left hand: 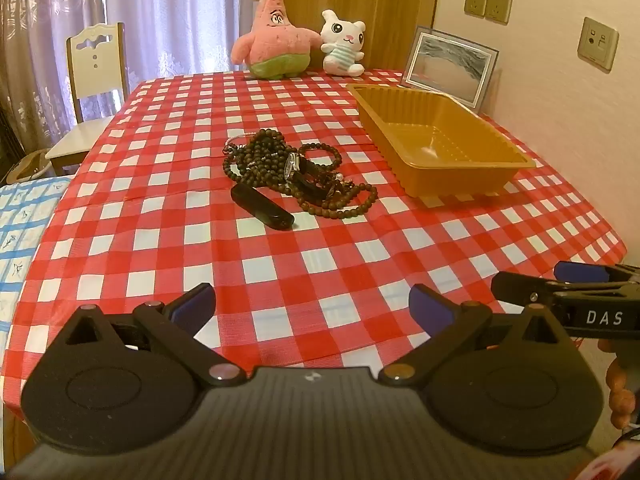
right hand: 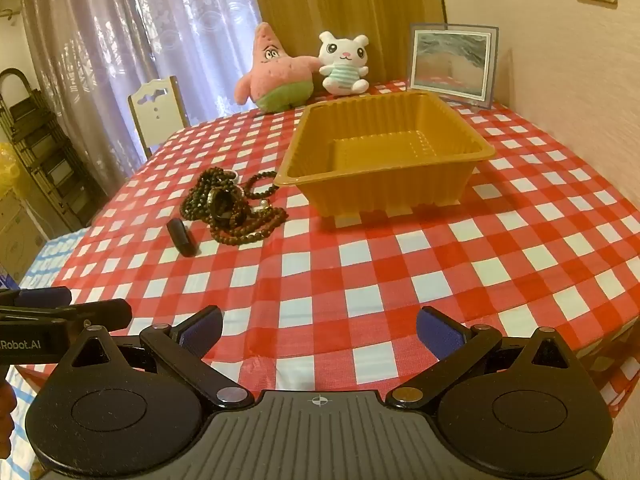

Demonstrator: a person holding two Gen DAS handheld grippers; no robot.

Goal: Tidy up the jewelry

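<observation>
We have not started sorting, as far as we can judge: the tray point(right hand: 384, 160) is bare inside, and all the jewelry sits outside it on the worktop point(left hand: 320, 280). The beads point(left hand: 280, 164) lie in a tangled heap left of the tray, near it but apart in the left view; in the right view the farthest strand comes just beside the tray's near-left corner. A watch point(left hand: 298, 168) lies on top of the heap, and a dark case point(left hand: 262, 206) rests just in front of it, on the near-left side.

Our left gripper point(left hand: 312, 300) and right gripper point(right hand: 320, 330) both hover over the near edge of the worktop, well short of the heap, fingers spread wide and holding nothing. Everything is left to do: each strand, the watch and probably the case must go into the tray.
</observation>
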